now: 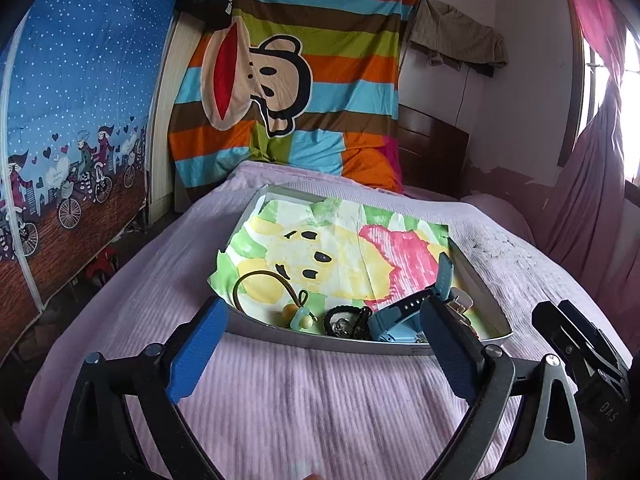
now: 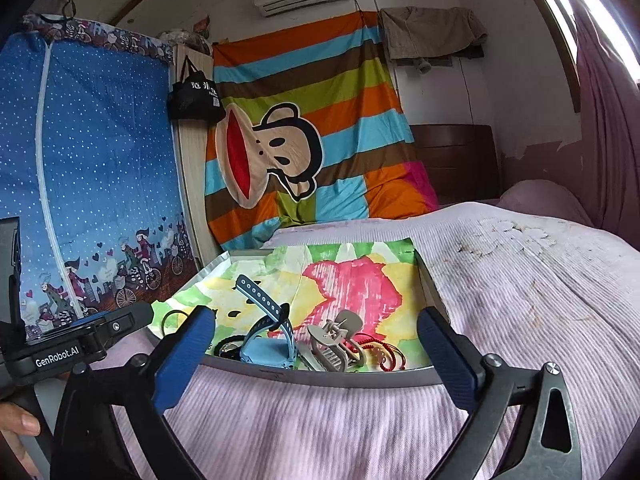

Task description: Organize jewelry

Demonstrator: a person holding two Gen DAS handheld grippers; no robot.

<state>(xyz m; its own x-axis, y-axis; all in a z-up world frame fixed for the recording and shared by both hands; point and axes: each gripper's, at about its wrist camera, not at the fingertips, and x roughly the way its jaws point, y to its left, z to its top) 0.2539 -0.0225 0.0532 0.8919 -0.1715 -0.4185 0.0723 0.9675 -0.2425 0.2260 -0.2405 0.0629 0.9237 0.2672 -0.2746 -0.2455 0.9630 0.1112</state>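
A shallow metal tray (image 1: 280,330) (image 2: 320,378) lined with a cartoon cloth (image 1: 344,248) (image 2: 352,276) lies on the bed. Along its near edge lie a cord bracelet with beads (image 1: 276,292), a black hair tie with a metal piece (image 1: 346,322), a blue watch (image 1: 404,312) (image 2: 268,348), a grey hair claw (image 2: 336,344) and a red bead string (image 2: 384,354). My left gripper (image 1: 324,344) is open and empty just in front of the tray. My right gripper (image 2: 316,352) is open and empty at the tray's near rim.
The pink ribbed bedspread (image 1: 304,412) (image 2: 520,280) covers the bed. A striped monkey sheet (image 1: 288,80) hangs behind, a blue wardrobe cover (image 1: 72,120) stands left, pink curtains (image 1: 600,160) right. The other gripper's body (image 1: 584,356) (image 2: 60,352) sits close beside each.
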